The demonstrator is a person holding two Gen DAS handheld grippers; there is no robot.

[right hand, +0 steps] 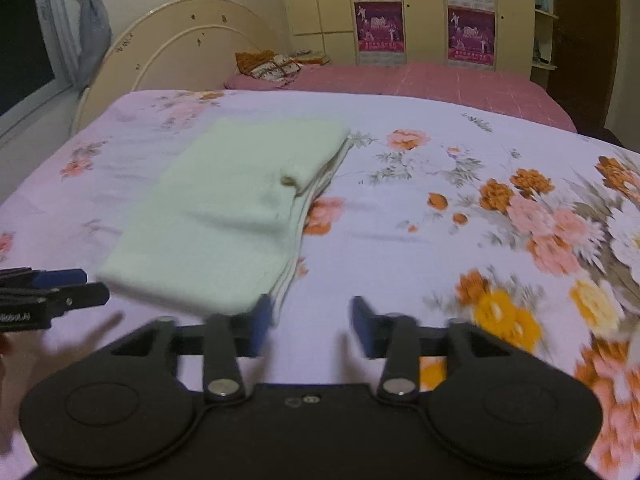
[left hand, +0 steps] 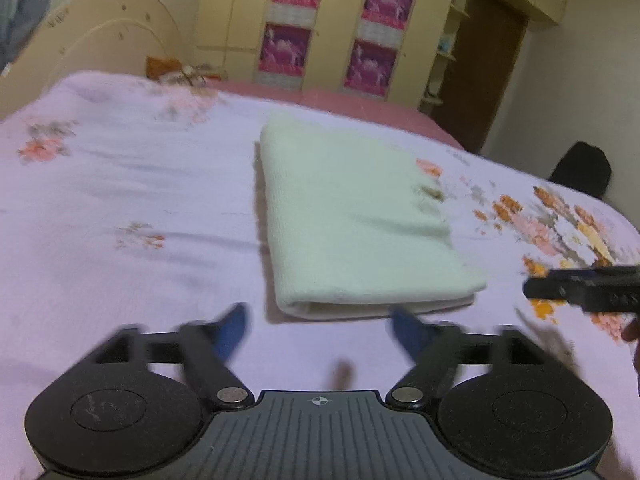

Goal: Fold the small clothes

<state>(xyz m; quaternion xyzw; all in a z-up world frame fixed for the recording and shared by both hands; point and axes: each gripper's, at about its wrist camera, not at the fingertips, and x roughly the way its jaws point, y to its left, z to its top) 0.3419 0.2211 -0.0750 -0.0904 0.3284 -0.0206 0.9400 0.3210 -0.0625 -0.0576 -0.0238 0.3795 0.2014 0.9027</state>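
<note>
**A:** Where does the cloth lie?

**B:** The pale folded cloth (left hand: 360, 216) sits flat on the floral bedsheet (left hand: 120, 184), already doubled into a long rectangle with its rounded fold edge towards us. The left gripper (left hand: 322, 334) hovers just short of that near edge, fingers spread wide and holding nothing. The right gripper (right hand: 312, 326) is also parted and empty, its left fingertip (right hand: 262, 318) just beside the cloth's near right corner.

**A:** So what does the next fold need?

**B:** I judge one more fold is wanted, near end over far end. Each gripper should pinch a near corner through all the layers, not only the top one (the stacked edges (right hand: 308, 196) along the right side show several loose layers). Lift both corners together, level, and carry them to the far edge so the corners meet.

**A:** Any trouble spots?

**B:** There is a small bump or turned-up bit (right hand: 294, 176) on the right edge; both views are blurred, so it may be a tag or a curled corner. Smooth it down first, or the fold will sit lumpy. Keep the grippers well apart while lifting so the cloth stays taut.
</note>
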